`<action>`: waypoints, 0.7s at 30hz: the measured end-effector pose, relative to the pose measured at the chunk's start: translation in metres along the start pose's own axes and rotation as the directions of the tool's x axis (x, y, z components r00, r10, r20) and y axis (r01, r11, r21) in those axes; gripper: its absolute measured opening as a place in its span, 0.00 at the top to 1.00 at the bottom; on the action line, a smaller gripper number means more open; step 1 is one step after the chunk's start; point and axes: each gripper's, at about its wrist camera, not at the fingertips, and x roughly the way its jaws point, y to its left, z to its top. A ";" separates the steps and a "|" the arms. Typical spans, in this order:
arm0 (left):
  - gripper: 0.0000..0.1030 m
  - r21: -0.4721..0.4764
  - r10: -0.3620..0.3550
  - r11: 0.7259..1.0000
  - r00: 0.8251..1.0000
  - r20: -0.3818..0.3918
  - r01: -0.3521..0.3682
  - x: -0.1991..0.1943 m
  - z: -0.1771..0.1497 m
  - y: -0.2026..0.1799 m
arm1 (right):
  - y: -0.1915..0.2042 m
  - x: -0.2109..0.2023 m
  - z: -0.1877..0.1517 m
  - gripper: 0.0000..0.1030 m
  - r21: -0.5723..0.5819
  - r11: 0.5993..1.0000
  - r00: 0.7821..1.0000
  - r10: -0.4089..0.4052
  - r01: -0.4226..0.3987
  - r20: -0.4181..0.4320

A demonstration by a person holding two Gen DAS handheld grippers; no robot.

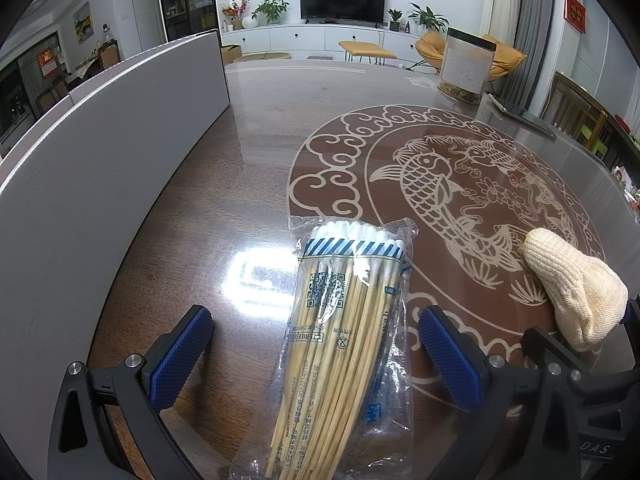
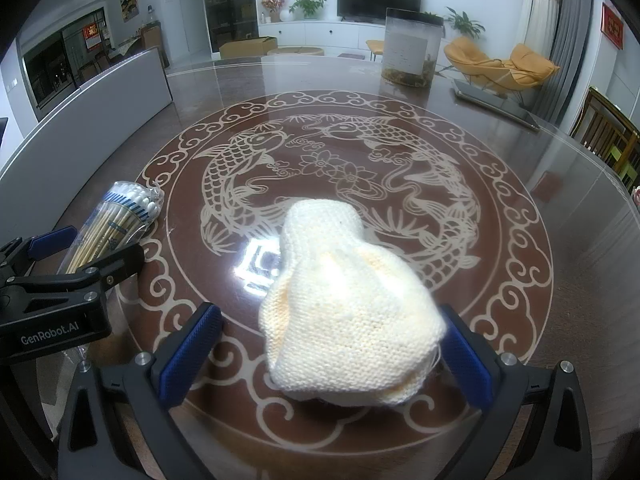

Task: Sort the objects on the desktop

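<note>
A clear bag of long wooden cotton swabs (image 1: pixel 340 336) lies on the glossy brown table, between the open blue-padded fingers of my left gripper (image 1: pixel 316 356); the pads stand apart from the bag on both sides. It also shows in the right wrist view (image 2: pixel 114 222) at the left. A cream knitted piece (image 2: pixel 348 312) lies on the fish-patterned table between the open fingers of my right gripper (image 2: pixel 328 348); its right edge is close to the right pad. The knit also shows at the right of the left wrist view (image 1: pixel 572 288).
A long grey box (image 1: pixel 100 184) stands along the table's left side. A clear jar with a paper label (image 2: pixel 412 52) and a flat dark tablet (image 2: pixel 496 106) sit at the far right. The left gripper body (image 2: pixel 52 300) is close beside the right gripper.
</note>
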 end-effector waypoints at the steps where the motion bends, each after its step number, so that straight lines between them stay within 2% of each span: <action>1: 0.00 0.000 0.000 1.000 1.000 0.000 0.000 0.000 0.000 0.000 | 0.000 0.000 0.000 0.00 0.000 1.000 1.000 0.000 0.000 0.000; 21: 0.00 0.001 0.000 1.000 1.000 0.000 0.000 0.000 0.000 0.000 | 0.000 -0.001 0.000 0.00 0.000 1.000 1.000 0.000 0.000 0.000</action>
